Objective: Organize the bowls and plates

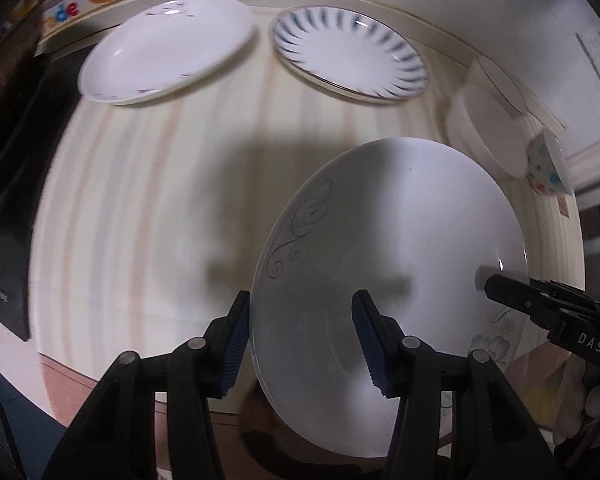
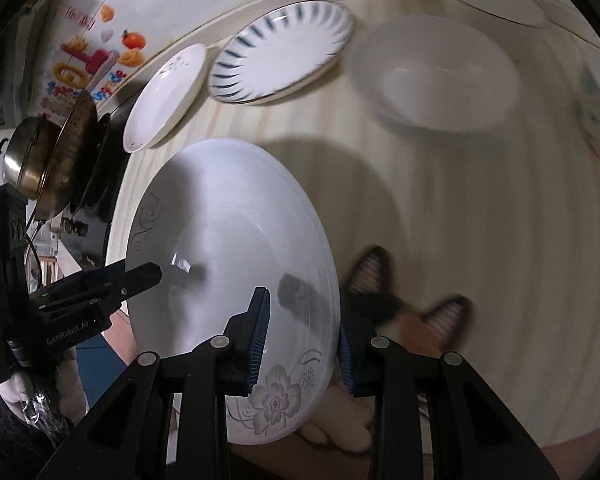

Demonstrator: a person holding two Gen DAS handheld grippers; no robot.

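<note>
Both grippers hold one large white plate (image 1: pixel 388 248) with a grey swirl and a flower print, tilted above the striped table (image 1: pixel 160 200). My left gripper (image 1: pixel 302 348) is shut on its near left rim, one pad under the edge and one on the face. In the right wrist view the same plate (image 2: pixel 228 216) has my right gripper (image 2: pixel 302 344) shut on the flowered rim. Each view shows the other gripper at the opposite rim: the right gripper (image 1: pixel 490 284) and the left gripper (image 2: pixel 150 274).
At the back lie a white plate with pink sprigs (image 1: pixel 168 48), a blue-striped plate (image 1: pixel 350 52), a plain white bowl (image 1: pixel 488 124) and a dotted bowl (image 1: pixel 546 168). A black stove (image 1: pixel 20 140) with a metal pot (image 2: pixel 40 160) borders the left side.
</note>
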